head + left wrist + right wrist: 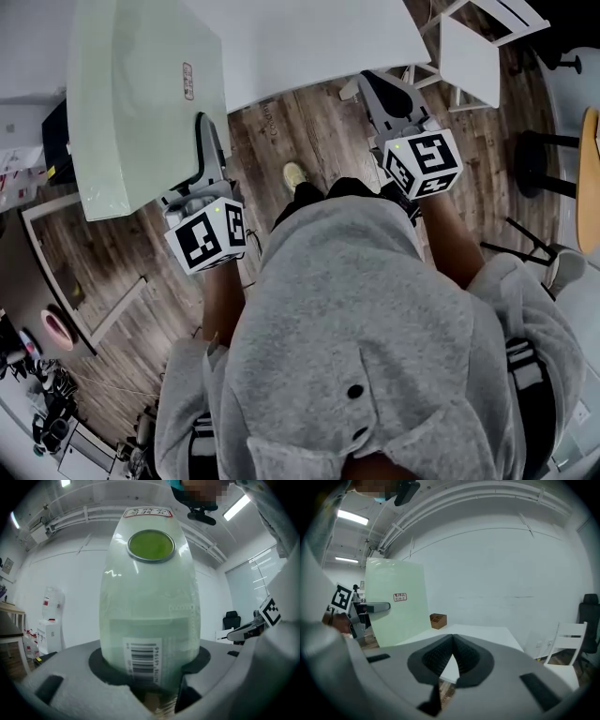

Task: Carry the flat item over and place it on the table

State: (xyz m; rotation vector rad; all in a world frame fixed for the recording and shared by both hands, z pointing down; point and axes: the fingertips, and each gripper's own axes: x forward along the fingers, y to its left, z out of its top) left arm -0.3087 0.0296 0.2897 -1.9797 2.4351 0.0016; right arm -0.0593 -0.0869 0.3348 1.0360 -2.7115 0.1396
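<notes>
The flat item (141, 94) is a large pale green board with a small red-edged label. It hangs over the wood floor at the left, its far part overlapping the white table (309, 37). My left gripper (208, 131) is shut on its near edge. In the left gripper view the board (150, 597) rises straight out of the jaws (150, 686), with a barcode sticker low down and a green disc near the top. My right gripper (375, 89) is shut and empty, pointing at the table's near edge. The right gripper view shows its pads (452, 653) pressed together and the board (396, 602) at the left.
A brown wooden organiser (438, 620) stands on the white table (483, 632). A white chair (478, 47) is at the table's right end, with a black stool (544, 164) beyond it. Dark furniture and clutter line the left edge (37, 375). My foot (295, 176) is on the floor between the grippers.
</notes>
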